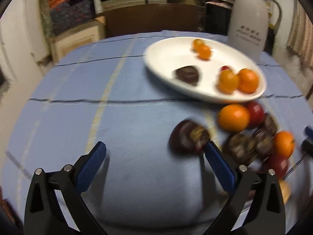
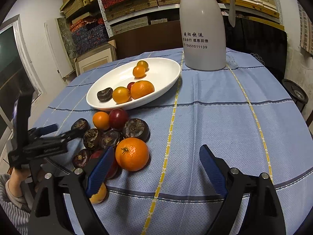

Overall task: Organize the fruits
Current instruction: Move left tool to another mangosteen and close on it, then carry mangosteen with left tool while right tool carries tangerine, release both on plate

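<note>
Both tongs gape wide, holding nothing — left tongs (image 1: 155,152) and right tongs (image 2: 156,157) near the worktop's (image 2: 215,117) fruit pile (image 2: 117,135) — white plate (image 2: 166,72) behind.

White wall (image 2: 39,9), cluttered shelves (image 2: 127,4)

On the white plate (image 2: 166,82) lie four orange fruits, one small red fruit and one dark water chestnut. Just beside the plate: three orange fruits, roughly five chestnuts, several red fruits.

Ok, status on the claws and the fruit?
Both claws open, empty. Six pieces on plate, pile on cloth. Jug clear.
</note>
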